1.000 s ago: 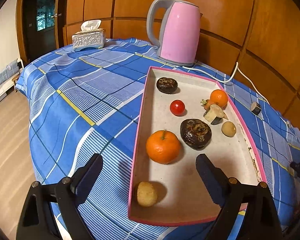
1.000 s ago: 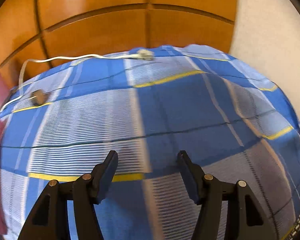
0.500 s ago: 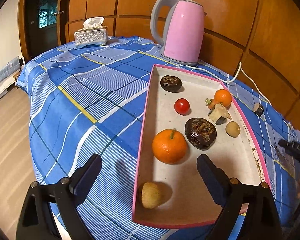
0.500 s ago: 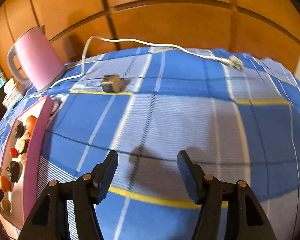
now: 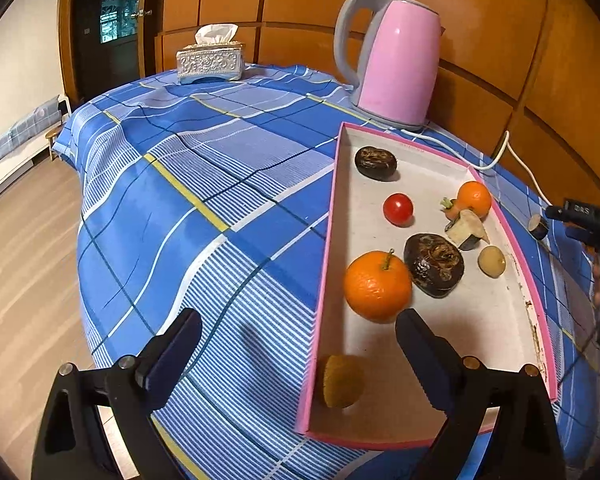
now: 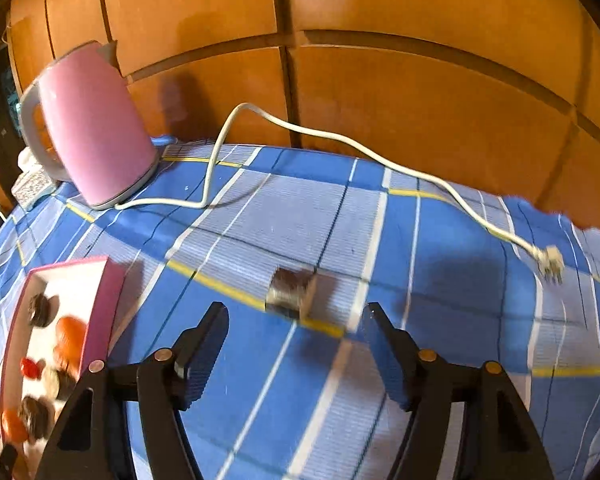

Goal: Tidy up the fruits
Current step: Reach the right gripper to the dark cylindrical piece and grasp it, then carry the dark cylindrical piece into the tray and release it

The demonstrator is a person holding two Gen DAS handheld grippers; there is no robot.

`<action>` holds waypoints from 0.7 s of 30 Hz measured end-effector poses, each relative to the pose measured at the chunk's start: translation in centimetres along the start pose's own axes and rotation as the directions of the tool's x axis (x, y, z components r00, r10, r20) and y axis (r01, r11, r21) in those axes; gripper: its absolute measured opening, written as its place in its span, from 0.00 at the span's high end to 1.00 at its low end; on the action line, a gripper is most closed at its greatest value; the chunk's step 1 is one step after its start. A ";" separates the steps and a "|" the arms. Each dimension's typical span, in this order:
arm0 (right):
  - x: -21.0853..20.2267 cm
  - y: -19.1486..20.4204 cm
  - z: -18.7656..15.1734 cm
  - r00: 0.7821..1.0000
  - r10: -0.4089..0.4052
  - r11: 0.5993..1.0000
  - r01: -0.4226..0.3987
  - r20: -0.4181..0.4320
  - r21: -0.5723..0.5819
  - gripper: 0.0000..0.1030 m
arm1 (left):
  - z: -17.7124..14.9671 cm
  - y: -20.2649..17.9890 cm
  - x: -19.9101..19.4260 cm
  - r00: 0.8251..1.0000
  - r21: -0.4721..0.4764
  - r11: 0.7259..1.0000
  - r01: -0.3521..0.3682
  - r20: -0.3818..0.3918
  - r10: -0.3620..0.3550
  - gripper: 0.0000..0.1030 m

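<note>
Now the right gripper [image 6: 294, 344] hangs over the blue plaid tablecloth [image 6: 440, 240] with its jaws opening and nothing between them; a small dark fruit piece [image 6: 290, 290], blurred and hard to identify, lies on the cloth just beyond the fingertips, well clear of the pink tray [image 6: 112, 280] at the table's left side. The left gripper [image 5: 298, 336] stands wide open and empty above the tray's near end, one finger over the cloth, the other over the tray floor. Inside the pink tray [image 5: 328, 240] a large orange [image 5: 377, 286] sits against a dark brown fruit [image 5: 434, 264], with a red tomato [image 5: 398, 209] further back and another dark fruit [image 5: 376, 163] near the far end. A smaller orange [image 5: 475, 198] and a pale round fruit [image 5: 492, 261] lie along the right wall, and a yellowish fruit [image 5: 340, 380] rests in the near left corner. A pink kettle [image 5: 396, 60] stands past the tray's far end, its white cord [image 6: 340, 148] trailing across the cloth.
</note>
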State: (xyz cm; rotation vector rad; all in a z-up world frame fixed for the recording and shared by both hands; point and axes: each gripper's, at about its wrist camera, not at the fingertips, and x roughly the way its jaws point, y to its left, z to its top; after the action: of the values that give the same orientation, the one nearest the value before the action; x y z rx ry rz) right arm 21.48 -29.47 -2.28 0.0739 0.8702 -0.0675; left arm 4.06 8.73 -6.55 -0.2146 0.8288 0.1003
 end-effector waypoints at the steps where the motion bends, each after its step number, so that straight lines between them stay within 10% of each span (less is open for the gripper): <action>1: 0.4 0.1 0.3 1.000 -0.010 1.000 0.010 -0.009 -0.003 0.32 | 0.0 0.0 0.0 1.000 0.001 1.000 0.000 -0.001 0.000 0.04; 7: 3.8 0.4 0.9 0.994 -0.071 0.997 0.071 -0.079 -0.012 0.33 | -0.1 0.1 0.4 1.000 0.000 1.000 -0.003 -0.013 0.003 0.04; 9: 4.6 0.4 0.8 0.993 -0.070 0.998 0.069 -0.093 -0.010 0.65 | -0.1 0.2 0.5 1.000 -0.007 1.000 -0.005 -0.014 0.005 0.04; 11: 4.7 0.3 0.7 0.994 -0.064 0.998 0.065 -0.092 0.004 0.75 | -0.1 0.3 0.6 1.000 -0.019 1.000 -0.008 -0.016 0.008 0.04; 21: 1.1 0.3 -2.0 0.998 -0.001 1.000 0.001 -0.057 0.006 0.75 | -0.2 0.0 0.4 1.000 -0.023 1.000 0.005 -0.016 -0.005 0.02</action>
State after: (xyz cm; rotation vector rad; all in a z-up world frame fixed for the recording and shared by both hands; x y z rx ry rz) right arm 20.67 -29.07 -4.40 0.0812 0.9275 -0.0692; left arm 4.17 8.68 -6.97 -0.2390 0.8438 0.1036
